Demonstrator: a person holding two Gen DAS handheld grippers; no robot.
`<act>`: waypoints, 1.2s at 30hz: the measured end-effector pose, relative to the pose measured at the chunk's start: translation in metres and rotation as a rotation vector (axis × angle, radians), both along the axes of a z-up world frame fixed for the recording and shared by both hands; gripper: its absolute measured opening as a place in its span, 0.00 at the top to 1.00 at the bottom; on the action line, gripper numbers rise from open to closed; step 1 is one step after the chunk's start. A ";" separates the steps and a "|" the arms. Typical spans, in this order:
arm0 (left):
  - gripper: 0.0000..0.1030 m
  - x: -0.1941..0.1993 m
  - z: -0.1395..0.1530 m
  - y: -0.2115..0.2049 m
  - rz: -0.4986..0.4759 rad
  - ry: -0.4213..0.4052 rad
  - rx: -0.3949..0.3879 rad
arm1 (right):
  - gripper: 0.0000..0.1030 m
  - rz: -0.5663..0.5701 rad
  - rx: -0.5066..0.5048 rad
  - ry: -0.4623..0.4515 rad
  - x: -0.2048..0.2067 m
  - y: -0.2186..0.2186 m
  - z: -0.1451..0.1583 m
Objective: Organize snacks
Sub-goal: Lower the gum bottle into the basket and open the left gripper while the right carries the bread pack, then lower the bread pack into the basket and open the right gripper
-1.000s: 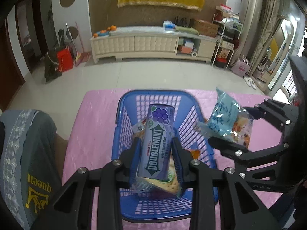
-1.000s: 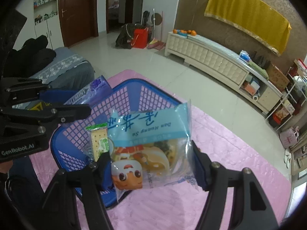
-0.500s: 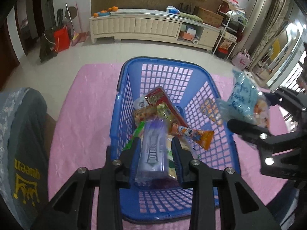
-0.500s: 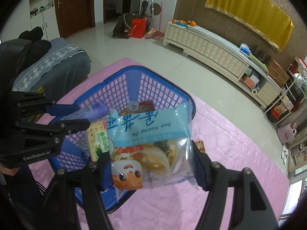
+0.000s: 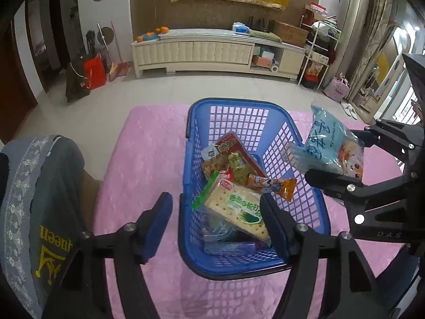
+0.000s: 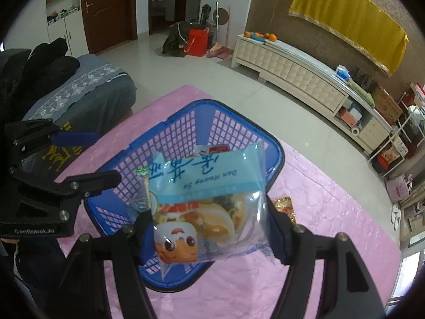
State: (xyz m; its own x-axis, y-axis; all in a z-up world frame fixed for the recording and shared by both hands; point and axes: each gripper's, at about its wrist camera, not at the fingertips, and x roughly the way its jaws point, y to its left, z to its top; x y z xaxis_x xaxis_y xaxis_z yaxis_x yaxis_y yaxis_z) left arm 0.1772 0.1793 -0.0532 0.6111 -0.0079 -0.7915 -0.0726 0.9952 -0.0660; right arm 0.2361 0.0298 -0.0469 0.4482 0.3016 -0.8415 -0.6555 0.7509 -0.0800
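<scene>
A blue mesh basket (image 5: 191, 143) (image 6: 279, 148) stands on the pink tablecloth with several snacks in it: a green cracker pack (image 5: 233, 207), an orange wrapper (image 5: 273, 183) and a red pack (image 5: 231, 146). A purple gum pack (image 5: 228, 247) lies on the basket floor at the near end. My left gripper (image 5: 215, 204) (image 6: 90, 159) hangs over that near end, its jaws opening, with nothing between them. My right gripper (image 6: 209, 212) (image 5: 337, 159) is shut on a light blue pastry bag (image 6: 207, 186) (image 5: 329, 146), held just above the basket's right rim.
A gold packet (image 6: 285, 207) lies on the pink tablecloth (image 5: 148, 159) to the right of the basket. A grey covered seat (image 5: 39, 186) stands against the table's left side. Tiled floor and a long white cabinet (image 5: 212, 50) lie beyond.
The left gripper's jaws have parted and the purple gum pack it held now lies in the basket. The right gripper still holds the blue bag by the rim.
</scene>
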 end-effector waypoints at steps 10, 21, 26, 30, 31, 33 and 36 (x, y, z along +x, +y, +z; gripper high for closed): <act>0.34 -0.003 -0.014 0.026 0.059 0.023 -0.034 | 0.30 0.017 -0.007 0.063 0.002 0.023 -0.021; 0.34 -0.006 -0.030 0.037 0.084 0.045 -0.052 | 0.30 0.070 -0.041 0.146 -0.005 0.052 -0.056; 0.34 -0.010 -0.033 0.039 0.085 0.054 -0.051 | 0.19 0.106 -0.019 0.179 -0.007 0.056 -0.060; 0.34 -0.013 -0.030 0.037 0.094 0.054 -0.057 | 0.11 0.071 -0.013 0.170 -0.003 0.049 -0.055; 0.34 -0.014 -0.029 0.035 0.093 0.053 -0.057 | 0.11 0.063 -0.004 0.162 -0.002 0.046 -0.052; 0.34 -0.016 -0.025 0.031 0.085 0.044 -0.051 | 0.10 0.046 0.029 0.155 -0.001 0.034 -0.043; 0.34 -0.018 -0.018 0.020 0.068 0.024 -0.045 | 0.10 0.032 0.064 0.134 -0.004 0.014 -0.028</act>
